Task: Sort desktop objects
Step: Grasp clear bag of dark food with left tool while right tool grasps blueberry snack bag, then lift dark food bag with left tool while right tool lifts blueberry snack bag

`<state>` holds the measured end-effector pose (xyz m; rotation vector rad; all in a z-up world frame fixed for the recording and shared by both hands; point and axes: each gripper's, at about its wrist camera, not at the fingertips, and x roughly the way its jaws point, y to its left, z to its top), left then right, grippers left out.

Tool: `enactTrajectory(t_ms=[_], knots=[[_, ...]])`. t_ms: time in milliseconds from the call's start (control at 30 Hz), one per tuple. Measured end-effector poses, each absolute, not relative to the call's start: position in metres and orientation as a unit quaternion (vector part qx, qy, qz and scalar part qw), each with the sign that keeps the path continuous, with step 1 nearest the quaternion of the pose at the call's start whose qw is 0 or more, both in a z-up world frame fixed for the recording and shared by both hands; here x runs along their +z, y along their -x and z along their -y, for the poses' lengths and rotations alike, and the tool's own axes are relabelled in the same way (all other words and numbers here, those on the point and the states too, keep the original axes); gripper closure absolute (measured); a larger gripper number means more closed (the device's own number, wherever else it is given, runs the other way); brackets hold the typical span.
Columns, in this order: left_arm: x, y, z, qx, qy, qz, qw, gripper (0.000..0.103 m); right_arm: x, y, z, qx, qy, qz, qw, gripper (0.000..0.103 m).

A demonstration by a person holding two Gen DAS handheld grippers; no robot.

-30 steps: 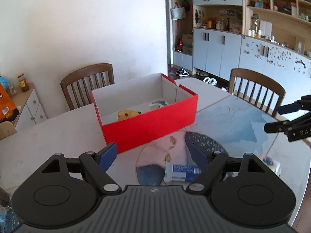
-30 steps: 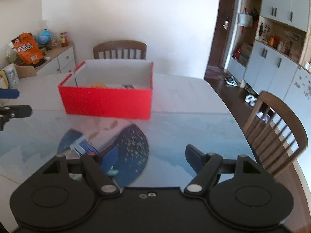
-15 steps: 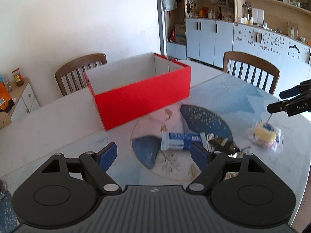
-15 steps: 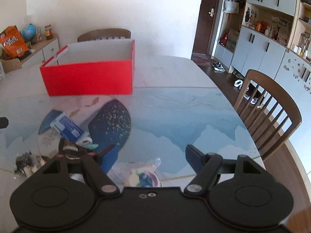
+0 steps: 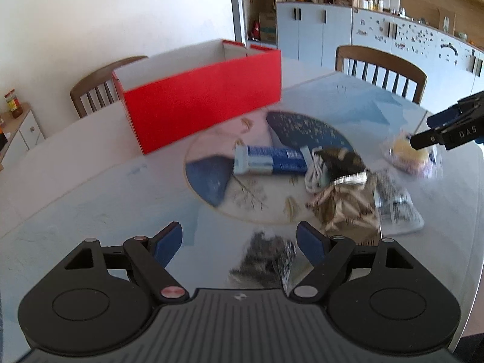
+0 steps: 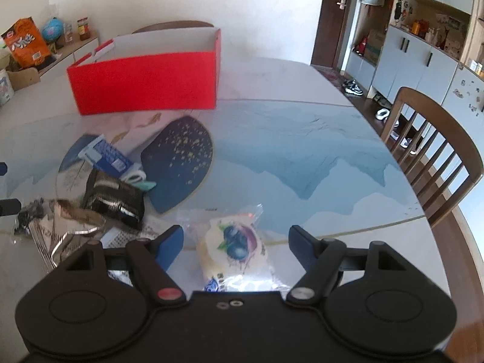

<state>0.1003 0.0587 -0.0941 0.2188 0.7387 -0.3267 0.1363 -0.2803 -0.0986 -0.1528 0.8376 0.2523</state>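
Left wrist view: the left gripper (image 5: 239, 237) hangs over a round table (image 5: 90, 187) with its jaws spread wide and nothing gripped; a small dark crinkled packet (image 5: 266, 260) lies on the table between the blue pads. Beyond it sit a blue and white tube-shaped box (image 5: 269, 160), a tan and silver foil snack bag (image 5: 345, 202) and a coiled white cable (image 5: 314, 172). An open red cardboard box (image 5: 202, 96) stands farther back. The right gripper (image 5: 453, 127) shows at the right edge.

Right wrist view: the right gripper (image 6: 236, 242) is also wide open, holding nothing. A clear-wrapped bun with a blueberry print (image 6: 233, 251) lies on the table between its fingers, apart from both pads. The red box stands at the far left.
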Motion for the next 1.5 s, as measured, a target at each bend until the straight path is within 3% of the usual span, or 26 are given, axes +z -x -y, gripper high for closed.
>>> enactTrajectory(t_ms=[400, 700, 1000, 1133, 1500], knots=[[-0.116, -0.103, -0.057, -0.159, -0.101, -0.379, 0.906, 0.021, -0.116, -0.141, 0.276, 0.129, 0.09, -0.425, 0.891, 0.026], [-0.125, -0.108, -0.053, -0.171, -0.107, -0.39, 0.899, 0.038, -0.123, -0.145, 0.274, 0.13, 0.089, -0.435, 0.886, 0.031], [-0.125, -0.11, -0.05, -0.172, -0.106, -0.391, 0.898, 0.045, -0.124, -0.147, 0.28, 0.128, 0.077, -0.441, 0.885, 0.04], [-0.126, -0.111, -0.05, -0.173, -0.104, -0.394, 0.897, 0.054, -0.124, -0.148, 0.28, 0.129, 0.077, -0.443, 0.884, 0.042], [-0.124, -0.113, -0.048, -0.166, -0.106, -0.397, 0.896, 0.065, -0.123, -0.149, 0.277, 0.131, 0.083, -0.446, 0.882, 0.049]])
